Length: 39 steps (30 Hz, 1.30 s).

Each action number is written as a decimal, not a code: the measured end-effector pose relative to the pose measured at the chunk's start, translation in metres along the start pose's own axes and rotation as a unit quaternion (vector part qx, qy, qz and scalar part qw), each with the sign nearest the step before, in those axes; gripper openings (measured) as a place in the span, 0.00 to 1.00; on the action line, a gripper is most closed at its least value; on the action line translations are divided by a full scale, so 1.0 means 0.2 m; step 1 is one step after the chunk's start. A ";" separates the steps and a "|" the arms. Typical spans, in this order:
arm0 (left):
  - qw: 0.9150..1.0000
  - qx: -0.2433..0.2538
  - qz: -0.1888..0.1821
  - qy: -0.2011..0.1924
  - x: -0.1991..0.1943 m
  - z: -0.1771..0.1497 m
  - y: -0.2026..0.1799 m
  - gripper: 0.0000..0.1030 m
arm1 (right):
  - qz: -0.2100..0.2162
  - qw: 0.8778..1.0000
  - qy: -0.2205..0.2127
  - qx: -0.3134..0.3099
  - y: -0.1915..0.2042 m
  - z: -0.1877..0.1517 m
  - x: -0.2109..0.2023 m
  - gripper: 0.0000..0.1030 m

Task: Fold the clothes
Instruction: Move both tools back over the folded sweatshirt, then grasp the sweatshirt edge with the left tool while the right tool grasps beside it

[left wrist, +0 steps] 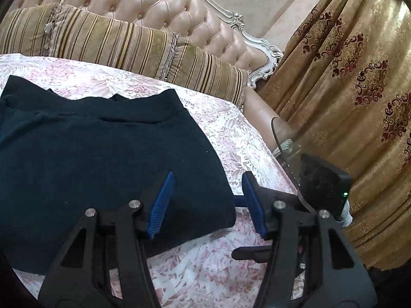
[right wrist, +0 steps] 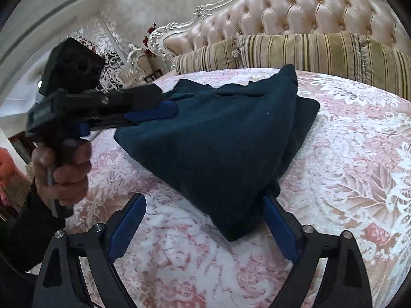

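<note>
- The right hand-held gripper point(right wrist: 204, 227) is nearest the bed's foot, its blue ribbed pads spread wide; the near corner of the folded dark navy knit garment point(right wrist: 226, 143) pokes into the gap, close by the right-side pad, but nothing presses on it.
- That garment lies in a thick folded stack on the bed's pink-and-white lace bedspread point(right wrist: 346, 154), roughly in the middle of the bed, with a lower layer showing along its right edge.
- The left hand-held gripper point(left wrist: 208, 202) hovers over the garment's side edge, jaws parted about halfway; one pad is above the navy cloth, the other above the lace, and neither pinches anything.
- From the right wrist view, the left hand point(right wrist: 64, 174), in a dark sleeve, grips the black handle of that tool at the garment's left side.
- Beyond the garment, long striped gold-and-brown velvet bolsters point(left wrist: 133, 46) lie across the head of the bed.
- Behind the bolsters rises the tufted pale pink leather headboard point(left wrist: 143, 2) with a carved silver-white frame.
- To the side of the headboard hangs a gold curtain point(left wrist: 346, 77) patterned with dark red motifs.
</note>
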<state>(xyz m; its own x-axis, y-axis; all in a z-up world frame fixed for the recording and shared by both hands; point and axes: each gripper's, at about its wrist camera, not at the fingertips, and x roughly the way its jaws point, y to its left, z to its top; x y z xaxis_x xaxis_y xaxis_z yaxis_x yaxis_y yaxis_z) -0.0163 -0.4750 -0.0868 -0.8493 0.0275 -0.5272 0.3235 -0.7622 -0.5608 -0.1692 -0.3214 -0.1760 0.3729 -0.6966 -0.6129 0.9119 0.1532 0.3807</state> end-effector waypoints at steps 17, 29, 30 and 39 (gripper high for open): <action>0.996 0.033 0.079 -0.016 -0.22 -0.04 0.09 0.55 | -0.101 0.990 0.051 0.080 -0.02 0.02 -0.05 0.11; 0.977 -0.087 0.167 -0.096 -0.85 -0.07 0.86 0.40 | -0.185 0.976 -0.027 0.110 -0.13 0.32 -0.11 0.84; 0.978 -0.095 0.161 -0.092 -0.84 -0.06 0.91 0.37 | -0.184 0.976 -0.030 0.113 -0.14 0.35 -0.08 0.84; 0.985 -0.036 0.169 -0.024 -0.60 0.02 0.90 0.08 | -0.190 0.976 -0.017 0.105 -0.16 0.38 0.11 0.51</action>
<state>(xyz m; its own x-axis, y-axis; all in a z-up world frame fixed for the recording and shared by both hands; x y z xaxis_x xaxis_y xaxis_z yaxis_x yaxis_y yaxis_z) 0.1414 -0.6187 -0.1219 -0.7069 -0.2519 -0.6609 0.6179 -0.6747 -0.4038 -0.2034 -0.3949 -0.1499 0.0050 -0.6983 -0.7158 0.9267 -0.2658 0.2658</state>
